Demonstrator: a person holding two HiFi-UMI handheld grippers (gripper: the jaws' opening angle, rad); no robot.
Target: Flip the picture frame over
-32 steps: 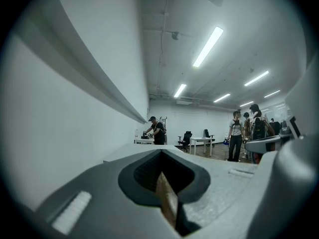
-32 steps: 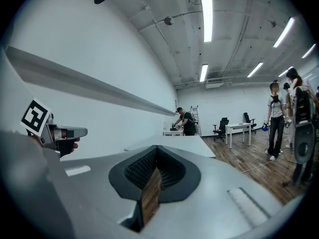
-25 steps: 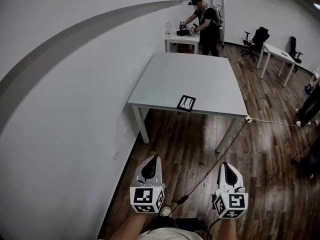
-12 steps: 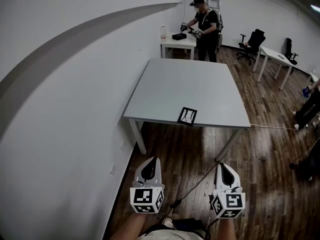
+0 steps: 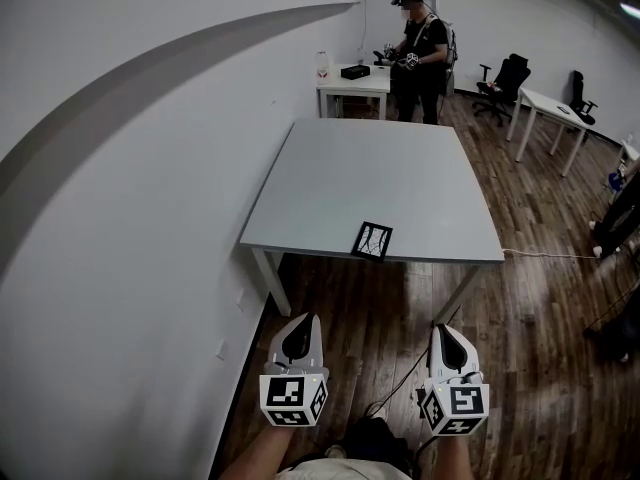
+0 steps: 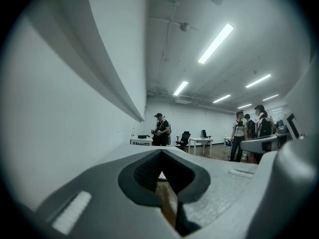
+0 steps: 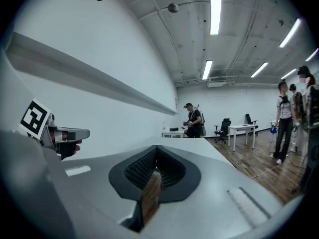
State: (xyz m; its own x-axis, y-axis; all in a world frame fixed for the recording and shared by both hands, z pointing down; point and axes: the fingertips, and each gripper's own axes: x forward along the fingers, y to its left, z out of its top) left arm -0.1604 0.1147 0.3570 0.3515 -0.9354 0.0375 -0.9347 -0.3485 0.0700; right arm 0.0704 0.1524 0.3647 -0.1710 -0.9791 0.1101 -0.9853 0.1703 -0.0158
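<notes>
The picture frame (image 5: 371, 240), black-edged with a pale face showing thin dark lines, lies flat by the near edge of the grey table (image 5: 380, 168). My left gripper (image 5: 300, 320) and right gripper (image 5: 447, 329) hang side by side over the wooden floor, well short of the table and apart from the frame. In the left gripper view the left gripper (image 6: 167, 183) has its jaws together with nothing between them. The right gripper (image 7: 154, 176) looks the same in its own view, shut and holding nothing.
A white wall runs along the left. Beyond the grey table a person (image 5: 422, 43) works at a small white table (image 5: 355, 81) bearing a black box (image 5: 354, 71). Office chairs (image 5: 512, 73) and a white desk (image 5: 548, 103) stand at right. A cable (image 5: 545, 256) crosses the floor.
The table and frame have drawn slightly nearer and shifted in view. The person at the far table has turned and straightened. Both grippers keep their pose and stay shut.
</notes>
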